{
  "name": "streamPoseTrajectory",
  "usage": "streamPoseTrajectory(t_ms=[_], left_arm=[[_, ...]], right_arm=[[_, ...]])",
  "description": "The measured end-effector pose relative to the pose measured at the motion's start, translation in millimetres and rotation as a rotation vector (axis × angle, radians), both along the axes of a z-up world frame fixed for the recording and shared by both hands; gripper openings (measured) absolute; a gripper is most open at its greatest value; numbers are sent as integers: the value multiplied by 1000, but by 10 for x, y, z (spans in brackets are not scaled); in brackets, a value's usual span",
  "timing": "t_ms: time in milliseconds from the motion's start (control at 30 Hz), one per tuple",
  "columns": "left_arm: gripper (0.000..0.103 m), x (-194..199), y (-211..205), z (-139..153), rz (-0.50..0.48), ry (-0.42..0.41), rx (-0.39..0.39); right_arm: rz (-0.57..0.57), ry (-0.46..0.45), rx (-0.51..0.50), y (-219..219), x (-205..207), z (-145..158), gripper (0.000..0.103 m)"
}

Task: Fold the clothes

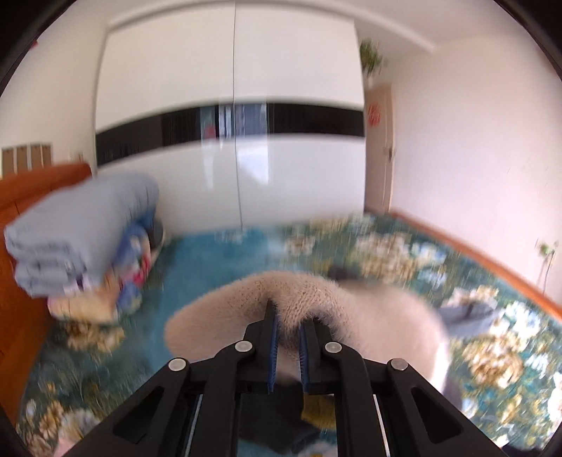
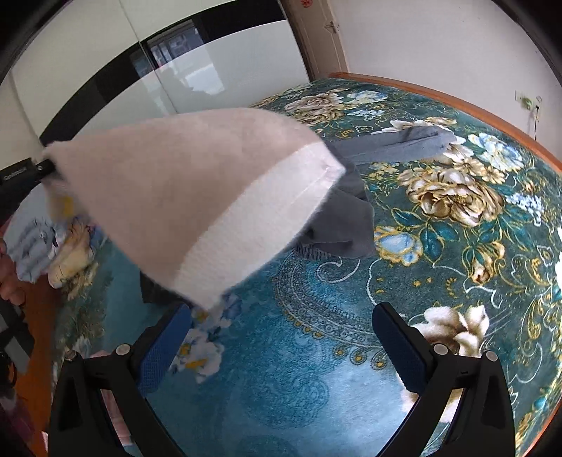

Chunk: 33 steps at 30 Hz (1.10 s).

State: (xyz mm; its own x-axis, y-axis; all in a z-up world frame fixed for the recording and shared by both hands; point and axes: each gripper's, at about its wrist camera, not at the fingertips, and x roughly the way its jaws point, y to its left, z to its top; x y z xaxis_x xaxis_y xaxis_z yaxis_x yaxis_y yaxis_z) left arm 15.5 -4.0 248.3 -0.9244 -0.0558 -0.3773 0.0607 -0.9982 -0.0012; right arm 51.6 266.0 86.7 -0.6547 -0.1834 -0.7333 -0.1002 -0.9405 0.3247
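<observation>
Left gripper (image 1: 289, 325): clamped on fuzzy beige knit garment (image 2: 182, 197), lifted above floral teal bedspread (image 2: 351, 351).
Right gripper (image 2: 281, 337): jaws apart, empty.
Right view only: grey trousers (image 2: 351, 218), partly hidden behind garment.
Left view only: folded blue bedding stack (image 1: 77, 228).

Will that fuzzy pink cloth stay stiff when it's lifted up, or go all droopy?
Probably droopy: the fuzzy pink cloth sags from the left gripper, which pinches one edge. It looks fluffy, so likely light and not slippery.

A glossy white wardrobe (image 1: 232, 116) with a black horizontal band fills twelve o'clock. At two o'clock, a pale wooden door (image 2: 321, 33). The teal floral bedspread (image 2: 439, 197) covers the lower half, edged by an orange wooden bed frame (image 1: 491, 260).
</observation>
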Motion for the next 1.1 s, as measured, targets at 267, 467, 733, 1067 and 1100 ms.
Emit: streamPoseTrajectory(t_ms=[267,467,733,1067,1100], left_arm=[[10,1036,-139,1095,-84,297,-40],[10,1233,305,844,-261,162,-118],[10,1353,1170,-697,-486,-326,-76],[16,1102,2267,-1750,-550,-687,18],[20,1107,2297,-1772,-550,-692,15]], right_arm=[[-35,72,-55,129,384,254,103],[-73,65,-74,304,728,220,103],[-181,17,-90,712,1274,76,103],[-251,-16,-129,1118,1808,-18,103],[-251,-15,-108,1117,1842,-13,103]])
